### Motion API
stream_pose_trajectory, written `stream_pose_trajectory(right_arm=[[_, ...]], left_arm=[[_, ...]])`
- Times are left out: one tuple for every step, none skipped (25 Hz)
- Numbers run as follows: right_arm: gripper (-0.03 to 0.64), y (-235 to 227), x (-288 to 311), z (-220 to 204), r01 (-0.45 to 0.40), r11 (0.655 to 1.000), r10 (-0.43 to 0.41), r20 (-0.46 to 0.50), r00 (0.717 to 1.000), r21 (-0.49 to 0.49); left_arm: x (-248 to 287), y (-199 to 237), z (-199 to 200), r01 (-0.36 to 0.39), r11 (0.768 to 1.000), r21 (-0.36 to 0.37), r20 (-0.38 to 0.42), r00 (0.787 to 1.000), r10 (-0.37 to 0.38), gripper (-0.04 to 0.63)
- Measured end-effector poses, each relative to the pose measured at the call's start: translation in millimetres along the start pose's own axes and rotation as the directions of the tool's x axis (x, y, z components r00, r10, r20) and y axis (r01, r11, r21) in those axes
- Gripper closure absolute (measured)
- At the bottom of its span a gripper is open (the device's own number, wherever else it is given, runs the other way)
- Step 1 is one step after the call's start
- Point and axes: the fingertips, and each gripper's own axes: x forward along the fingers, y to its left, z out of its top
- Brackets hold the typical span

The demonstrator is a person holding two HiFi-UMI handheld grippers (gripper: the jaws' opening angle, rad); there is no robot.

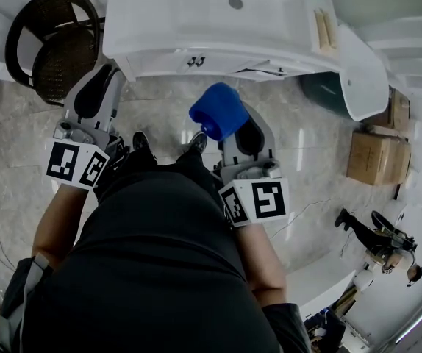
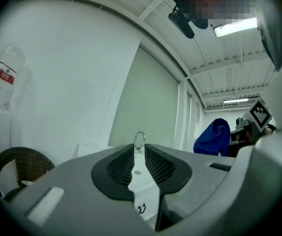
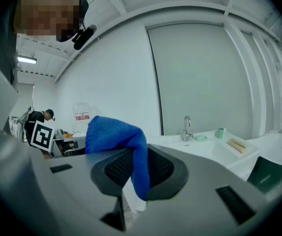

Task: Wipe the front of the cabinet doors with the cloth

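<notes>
Right gripper (image 3: 136, 163) is clamped on the blue cloth (image 3: 114, 132). A thick fold bunches up over the jaws and a tail hangs down between the pads, so the hold looks good.

Left gripper (image 2: 139, 154) is out on the left with its jaws only a sliver apart and nothing between them. You can see the tap (image 2: 139, 137) straight through the gap.

Both grippers hang in front of the person, over the floor, with the white cabinet (image 1: 167, 63) on the far side. The cloth is near the door fronts but clear of them, no contact yet. So I'd call this the approach: the cloth is in hand and the wiping hasn't started.

For the next move, the right gripper has to go forward and down, because the doors sit under the countertop edge. The bunched side of the cloth should meet the panel, not the jaw tips. From there, press lightly and sweep across.

Watch the small handles (image 1: 196, 61) at the middle, since the loose tail could catch there. The left gripper has no job that I can see and can hold back.
</notes>
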Motion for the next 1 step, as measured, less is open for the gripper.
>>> stream_pose_trajectory(right_arm=[[0.560, -0.8, -0.7, 0.1, 0.003, 1.000, -0.003, -0.002, 1.000, 0.001]], left_arm=[[0.1, -0.5, -0.5, 0.001, 1.000, -0.001, -0.001, 1.000, -0.001, 0.526]])
